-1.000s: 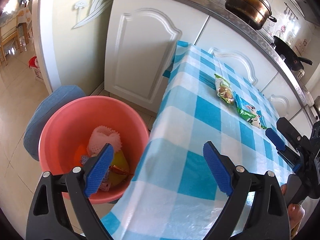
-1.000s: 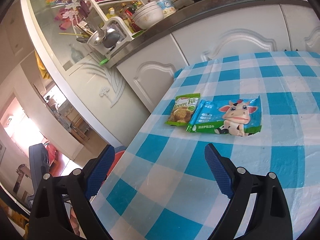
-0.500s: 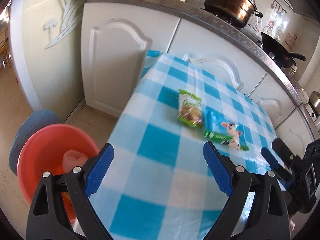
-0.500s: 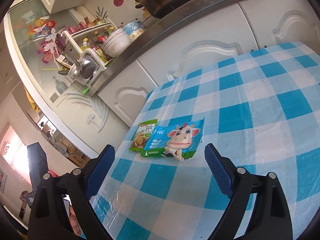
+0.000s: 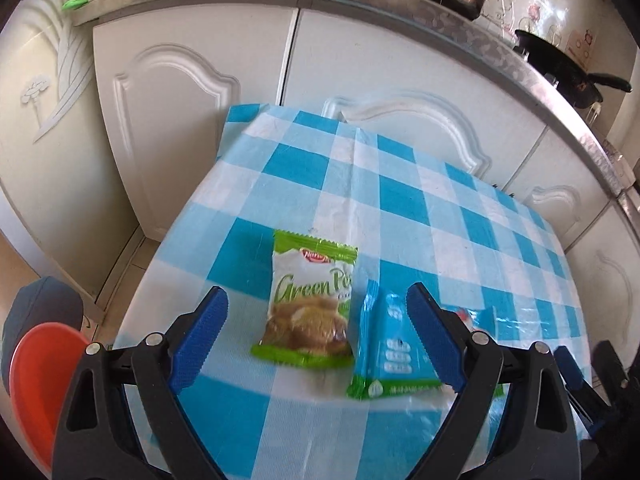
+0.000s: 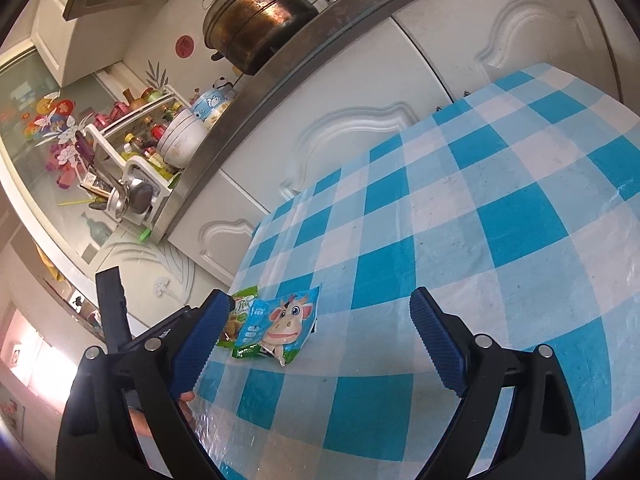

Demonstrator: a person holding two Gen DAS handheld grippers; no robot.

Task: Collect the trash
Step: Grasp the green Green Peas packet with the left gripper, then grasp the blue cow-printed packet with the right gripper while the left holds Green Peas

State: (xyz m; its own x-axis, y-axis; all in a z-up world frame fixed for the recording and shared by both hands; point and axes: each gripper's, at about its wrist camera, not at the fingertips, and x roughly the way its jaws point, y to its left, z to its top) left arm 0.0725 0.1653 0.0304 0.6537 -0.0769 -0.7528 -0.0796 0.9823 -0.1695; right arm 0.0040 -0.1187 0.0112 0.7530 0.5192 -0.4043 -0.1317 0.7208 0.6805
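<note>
Two snack wrappers lie side by side on the blue-and-white checked tablecloth (image 5: 400, 200). The green pea packet (image 5: 310, 304) sits flat between the fingers of my left gripper (image 5: 316, 340), which hovers over it, open, pads clear of it. The blue cow wrapper (image 5: 390, 350) lies just right of it, partly behind the right finger. In the right wrist view the cow wrapper (image 6: 282, 326) and the green packet (image 6: 236, 320) lie ahead at the left, near the left finger. My right gripper (image 6: 320, 344) is open and holds nothing.
A red bucket (image 5: 36, 376) stands on the floor at lower left, beside a blue-grey stool (image 5: 36, 308). White cabinet doors (image 5: 180, 120) rise behind the table. A metal pot (image 6: 256, 20) and dish rack (image 6: 132, 168) sit on the counter. A hand (image 6: 160, 416) shows below the left gripper.
My left gripper has swung from over the bucket across the table edge to the wrappers, now between its fingers. The right view rolled and the wrappers slid toward its lower left.
</note>
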